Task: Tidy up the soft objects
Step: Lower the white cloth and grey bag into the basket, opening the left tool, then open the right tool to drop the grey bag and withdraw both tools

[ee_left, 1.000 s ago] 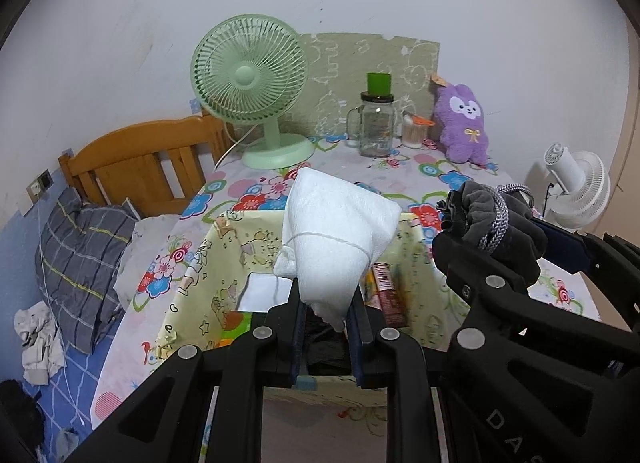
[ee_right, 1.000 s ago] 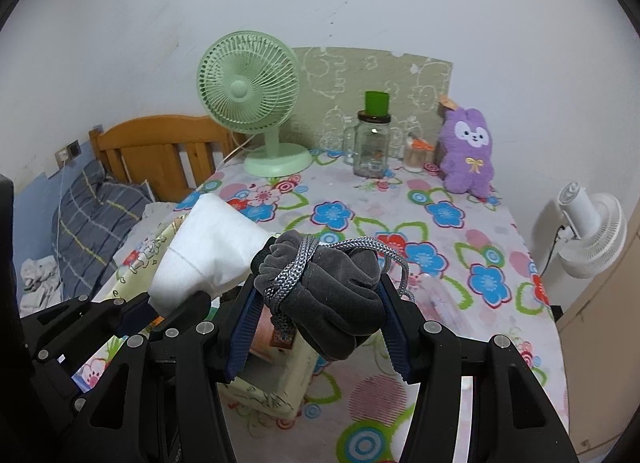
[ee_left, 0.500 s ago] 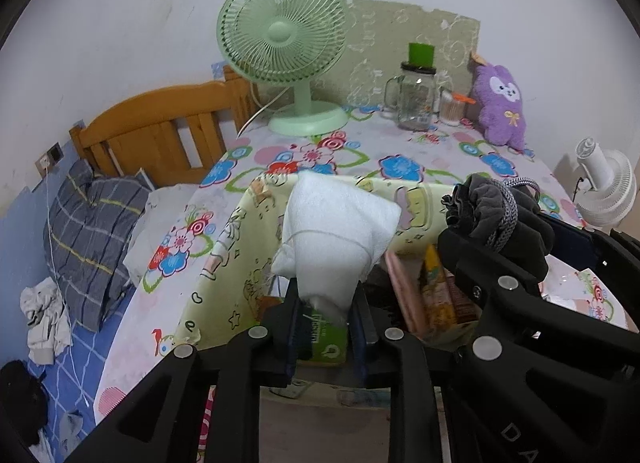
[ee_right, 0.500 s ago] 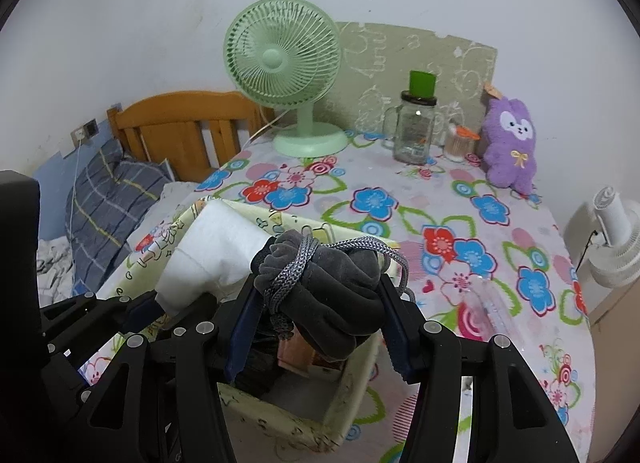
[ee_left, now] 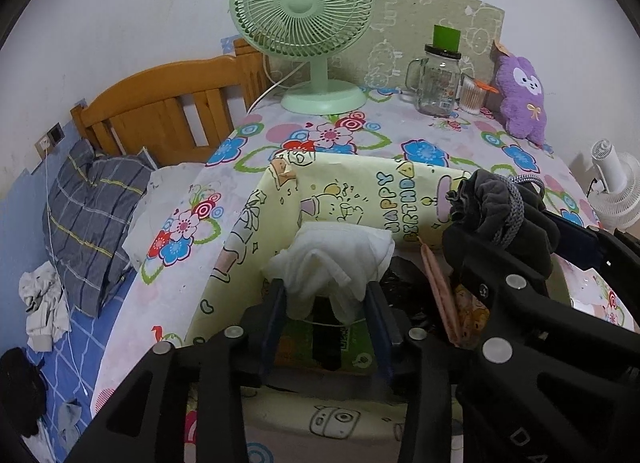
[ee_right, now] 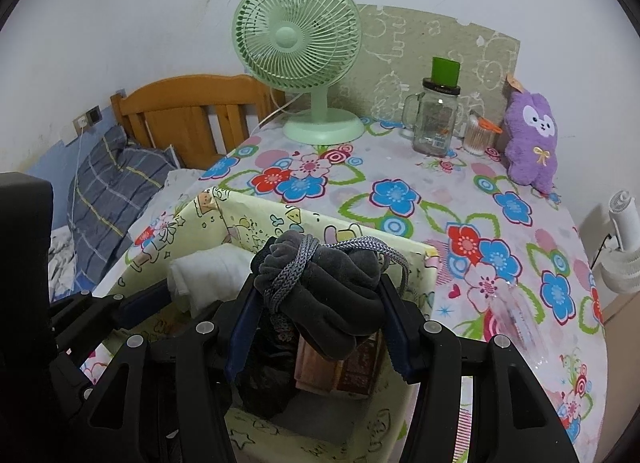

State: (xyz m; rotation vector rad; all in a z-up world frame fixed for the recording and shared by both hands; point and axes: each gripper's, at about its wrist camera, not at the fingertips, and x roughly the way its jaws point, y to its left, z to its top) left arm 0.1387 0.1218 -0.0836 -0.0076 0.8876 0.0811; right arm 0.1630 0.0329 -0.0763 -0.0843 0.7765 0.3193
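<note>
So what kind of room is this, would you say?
Most likely a bedroom at home: a wooden bed frame with a plaid pillow stands beside a table with a flowered cloth, which carries a fan and a plush toy.

Each view looks from a camera behind its own tongs, angled down and forward over the counter [ee_left: 460, 143] toward the rear wall. The left view sits close above the yellow box [ee_left: 360, 191], with the right tongs [ee_left: 508, 247] at its right edge. The right view sits close over the same box [ee_right: 248, 223], with the left tongs [ee_right: 172, 295] at its lower left. Both share the box, the green fan [ee_left: 304, 23] [ee_right: 298, 39], the jar [ee_left: 438, 79] [ee_right: 436, 119], the purple plush toy [ee_left: 522, 99] [ee_right: 532, 139] and the wooden bed frame [ee_left: 168, 103] [ee_right: 192, 115]
</note>
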